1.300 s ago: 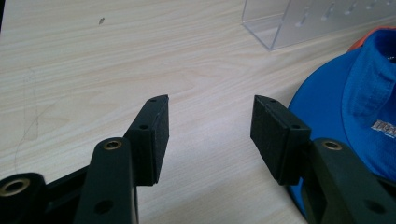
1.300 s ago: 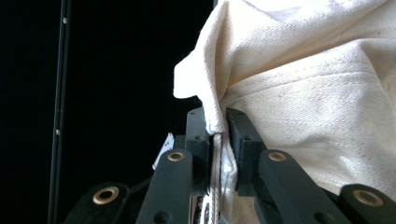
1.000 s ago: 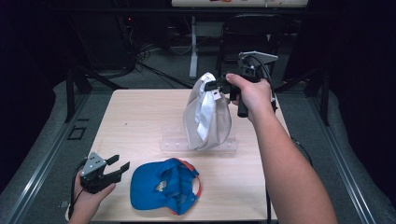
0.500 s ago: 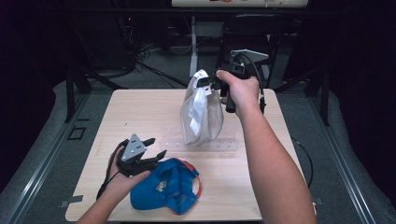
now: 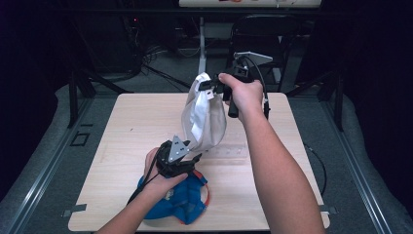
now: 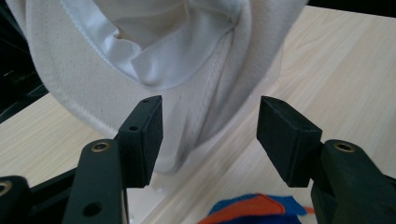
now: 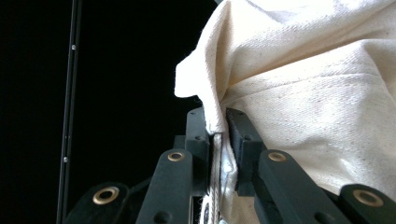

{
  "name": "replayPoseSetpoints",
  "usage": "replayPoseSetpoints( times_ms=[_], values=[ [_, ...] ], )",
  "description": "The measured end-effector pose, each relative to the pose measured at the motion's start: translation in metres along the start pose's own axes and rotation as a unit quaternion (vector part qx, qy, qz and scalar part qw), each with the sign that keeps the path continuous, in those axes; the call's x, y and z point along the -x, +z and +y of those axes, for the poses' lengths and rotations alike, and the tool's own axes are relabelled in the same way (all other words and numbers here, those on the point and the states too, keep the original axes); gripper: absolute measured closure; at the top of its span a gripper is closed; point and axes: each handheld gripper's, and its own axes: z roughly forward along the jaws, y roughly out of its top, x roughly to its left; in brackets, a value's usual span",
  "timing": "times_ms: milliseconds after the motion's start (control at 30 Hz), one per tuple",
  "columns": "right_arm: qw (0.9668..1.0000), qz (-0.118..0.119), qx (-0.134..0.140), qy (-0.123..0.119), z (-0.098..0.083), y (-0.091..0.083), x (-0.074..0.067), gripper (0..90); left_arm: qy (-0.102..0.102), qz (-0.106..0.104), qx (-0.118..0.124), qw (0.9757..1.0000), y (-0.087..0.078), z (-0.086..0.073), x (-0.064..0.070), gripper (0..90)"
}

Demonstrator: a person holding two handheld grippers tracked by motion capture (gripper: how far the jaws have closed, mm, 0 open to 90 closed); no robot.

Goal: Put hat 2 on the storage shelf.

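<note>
Right now the cream-white canvas cap (image 5: 203,117) is up off the pale wooden worktop (image 5: 131,126), dangling from the right hand-held gripper (image 5: 210,87), whose jaws are clamped tight on a stitched edge of the fabric at the cap's top; in the right gripper view you can see the cloth pinched flat between the black pads (image 7: 240,140). So the lifting part looks done: the cap hangs crown-side down, its lower end just above a clear plastic stand (image 5: 229,153) lying on the worktop. Over comes the left hand-held gripper (image 5: 187,161), jaws spread as wide as they go and having just been opening, with nothing pressed between them yet. In the left gripper view the cap's brim and white lining (image 6: 154,56) sit right ahead of the two pads, the brim edge between them but untouched. A blue cap with orange trim (image 5: 180,204) lies on the near edge of the worktop, under the left wrist, set aside for the moment. What's left, I'd say, is for the left one to close on the hanging cap's lower rim so both ends are held, and then whatever shaping or placing onto the stand is meant to follow; none of that has started.
</note>
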Motion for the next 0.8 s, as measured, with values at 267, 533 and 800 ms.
replayPoseSetpoints(
  times_ms=[267, 533, 800],
  values=[
    [1.0000, 0.005, 0.001, 0.001, 0.000, -0.004, 0.000, 80.1, -0.009, 0.028, -0.022, 0.9993, 0.014, 0.003, -0.002, 43.0],
    [1.0000, 0.004, 0.004, 0.003, 0.000, -0.006, 0.002, 80.0, -0.018, 0.020, -0.020, 0.9994, 0.007, 0.001, -0.011, 60.6],
    [1.0000, 0.001, 0.001, -0.002, -0.002, -0.001, 0.000, 79.9, -0.042, 0.006, -0.013, 0.9990, -0.006, -0.001, -0.027, 72.2]
  ],
)
